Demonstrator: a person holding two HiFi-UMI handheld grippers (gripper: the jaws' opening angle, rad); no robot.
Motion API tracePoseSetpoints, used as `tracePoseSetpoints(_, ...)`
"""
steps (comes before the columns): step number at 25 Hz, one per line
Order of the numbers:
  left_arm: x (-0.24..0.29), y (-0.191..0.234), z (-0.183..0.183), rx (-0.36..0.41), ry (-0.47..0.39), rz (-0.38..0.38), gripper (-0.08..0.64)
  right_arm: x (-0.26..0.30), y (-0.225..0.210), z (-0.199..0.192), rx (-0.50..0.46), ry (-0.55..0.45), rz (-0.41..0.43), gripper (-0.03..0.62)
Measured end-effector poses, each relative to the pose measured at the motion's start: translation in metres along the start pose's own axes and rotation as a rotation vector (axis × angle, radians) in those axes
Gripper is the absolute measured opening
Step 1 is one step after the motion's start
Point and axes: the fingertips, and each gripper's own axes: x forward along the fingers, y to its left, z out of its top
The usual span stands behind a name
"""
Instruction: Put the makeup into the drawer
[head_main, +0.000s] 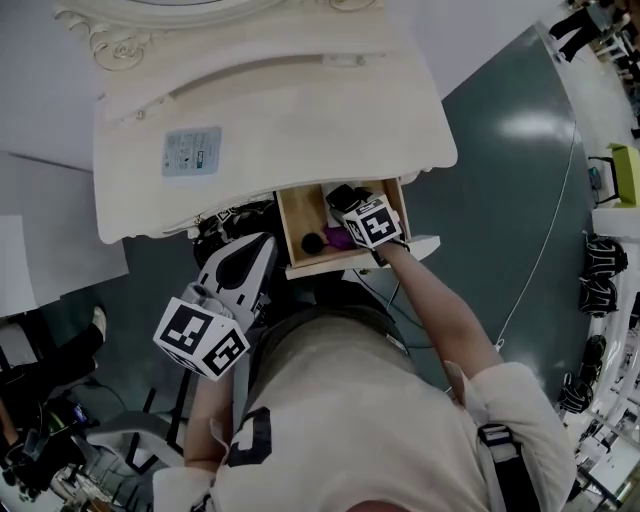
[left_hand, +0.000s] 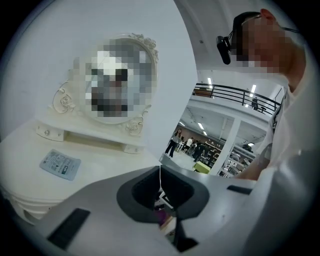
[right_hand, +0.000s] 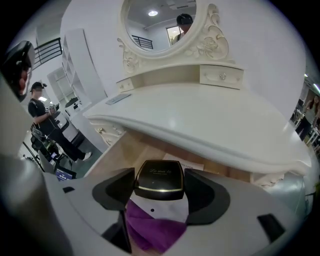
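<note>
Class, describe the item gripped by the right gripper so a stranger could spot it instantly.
Find the cream dressing table with the oval mirror, then the open wooden drawer under its top. Over it the right gripper clamps a black rounded-square compact case. Unlike the purple item beneath it, it carries a thin gold band.

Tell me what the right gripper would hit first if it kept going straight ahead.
Likely the wooden floor of the open drawer, near its back; the black compact in the right gripper would touch first. Depth is unclear.
</note>
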Motion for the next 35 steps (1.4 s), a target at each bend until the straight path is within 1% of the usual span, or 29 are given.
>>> tracePoseSetpoints(3, 0.001, 0.001, -0.001, -0.005, -0.006, 0.032, 0.058, 0.013, -0.008, -0.007, -0.009, 0.035, 0.003, 0.298)
tracePoseSetpoints(7, -0.003, -0.002, 0.0, -0.01, -0.028, 0.044, 0.06, 0.027, -0.015, -0.013, 0.011, 0.07, -0.003, 0.298)
tracePoseSetpoints(12, -0.012, 0.002, -0.005, -0.01, -0.015, 0.097, 0.059, 0.042, -0.02, -0.017, 0.045, 0.088, -0.024, 0.298)
tracePoseSetpoints(18, -0.023, 0.007, -0.01, -0.001, -0.003, 0.122, 0.06, 0.051, -0.027, -0.02, -0.003, 0.11, -0.067, 0.298)
tracePoseSetpoints(22, -0.028, 0.009, -0.011, 0.0, -0.009, 0.107, 0.059, 0.044, -0.025, -0.019, -0.038, 0.098, -0.086, 0.298)
tracePoseSetpoints(27, -0.034, 0.011, -0.008, 0.009, -0.024, 0.063, 0.059, 0.021, -0.013, -0.014, -0.031, 0.06, -0.094, 0.298)
tracePoseSetpoints(35, -0.044, 0.007, 0.002, 0.031, -0.053, -0.022, 0.058, -0.029, 0.014, 0.018, 0.03, -0.087, -0.111, 0.296)
